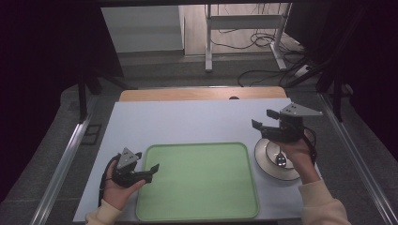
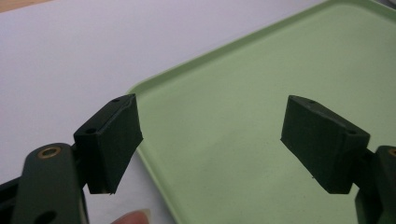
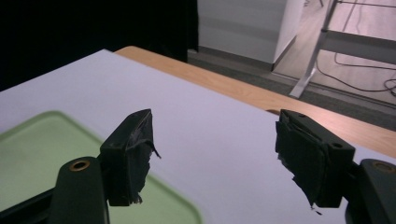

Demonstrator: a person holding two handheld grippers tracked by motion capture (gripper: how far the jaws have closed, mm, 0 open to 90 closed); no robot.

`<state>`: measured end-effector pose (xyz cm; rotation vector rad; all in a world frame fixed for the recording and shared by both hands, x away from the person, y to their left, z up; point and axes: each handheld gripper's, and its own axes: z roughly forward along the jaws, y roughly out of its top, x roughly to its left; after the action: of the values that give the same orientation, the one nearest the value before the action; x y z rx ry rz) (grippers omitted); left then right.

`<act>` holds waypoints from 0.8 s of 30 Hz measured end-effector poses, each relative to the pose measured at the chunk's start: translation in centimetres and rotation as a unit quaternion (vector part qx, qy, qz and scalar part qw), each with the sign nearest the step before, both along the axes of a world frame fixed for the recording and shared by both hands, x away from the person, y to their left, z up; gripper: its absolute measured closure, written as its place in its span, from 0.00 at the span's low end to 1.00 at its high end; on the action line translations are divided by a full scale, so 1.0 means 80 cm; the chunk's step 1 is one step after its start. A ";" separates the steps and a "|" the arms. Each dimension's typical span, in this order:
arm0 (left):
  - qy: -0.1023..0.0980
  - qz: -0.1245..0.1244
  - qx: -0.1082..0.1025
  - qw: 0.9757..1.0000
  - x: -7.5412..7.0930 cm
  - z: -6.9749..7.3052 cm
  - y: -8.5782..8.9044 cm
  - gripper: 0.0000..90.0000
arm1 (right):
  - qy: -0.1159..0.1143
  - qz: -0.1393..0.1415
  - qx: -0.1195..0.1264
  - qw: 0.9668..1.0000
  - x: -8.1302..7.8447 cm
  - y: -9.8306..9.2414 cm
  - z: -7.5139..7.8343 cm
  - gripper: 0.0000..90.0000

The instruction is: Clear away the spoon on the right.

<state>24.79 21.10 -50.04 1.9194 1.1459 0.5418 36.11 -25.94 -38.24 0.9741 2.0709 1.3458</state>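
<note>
Item: green tray [image 1: 197, 180], empty, near centre of the tabletop [image 1: 187, 122]; judged light, stiff, smooth, best pinched at its raised rim; bowl [image 1: 277, 159] with spoon [image 1: 280, 158] just right of it; my left gripper [image 1: 149, 172] and right gripper [image 1: 263, 120]: fingers [image 2: 114, 140] spread, holding nothing.

A pale lavender-white sheet [image 1: 187, 122] is covering the counter, and a strip of bare wood [image 1: 202, 93] is showing along the counter's far edge. Grey carpet [image 1: 155, 70] is spreading beyond it, giving way to lighter wood-look flooring [image 1: 234, 28] farther back. A white metal desk frame [image 1: 244, 21] is standing there on 2 legs, with black cables [image 1: 263, 42] looping across the floor beneath and beside it. A white panel or wall [image 1: 141, 28] is closing the back left. Dark curtains [image 1: 42, 70] are hanging on both sides, keeping the edges in shadow. Aluminium rails [image 1: 61, 164] are running along either side of the counter.
</note>
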 end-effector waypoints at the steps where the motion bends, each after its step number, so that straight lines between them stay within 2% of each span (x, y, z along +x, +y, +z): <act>1: 0.000 0.000 0.000 1.000 0.000 0.000 0.000 0.22 | 0.000 -0.004 0.002 1.000 0.004 -0.005 0.004 0.31; 3: 0.000 0.000 0.001 1.000 0.000 0.000 -0.001 0.22 | -0.002 -0.022 0.004 1.000 0.012 -0.016 0.010 0.32; 8: 0.001 0.000 0.004 1.000 0.000 -0.001 -0.001 0.22 | -0.009 -0.046 -0.003 0.999 0.021 -0.032 0.013 0.33; 9: 0.001 0.000 0.004 1.000 0.000 -0.001 -0.001 0.22 | -0.013 -0.056 -0.004 0.998 0.023 -0.042 0.012 0.34; 11: 0.001 0.000 0.005 1.000 0.001 -0.001 -0.001 0.22 | -0.012 -0.059 -0.004 0.998 0.024 -0.045 0.011 0.35; 14: 0.002 0.000 0.006 1.000 0.001 -0.002 -0.001 0.22 | -0.004 -0.068 -0.002 0.998 0.028 -0.057 0.006 0.36; 15: 0.003 0.000 0.007 1.000 0.001 -0.002 -0.002 0.22 | 0.006 -0.074 -0.001 0.997 0.032 -0.065 0.001 0.36; 20: 0.001 -0.002 0.007 1.000 0.001 -0.001 -0.002 0.22 | 0.025 -0.088 -0.004 0.996 0.040 -0.077 -0.013 0.37; 24: 0.000 -0.002 0.004 1.000 0.001 -0.001 0.000 0.22 | 0.032 -0.098 -0.009 0.995 0.043 -0.084 -0.019 0.37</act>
<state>24.83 21.06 -50.10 1.9282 1.1404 0.5447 39.57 -32.66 -39.75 1.1929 1.9702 1.2089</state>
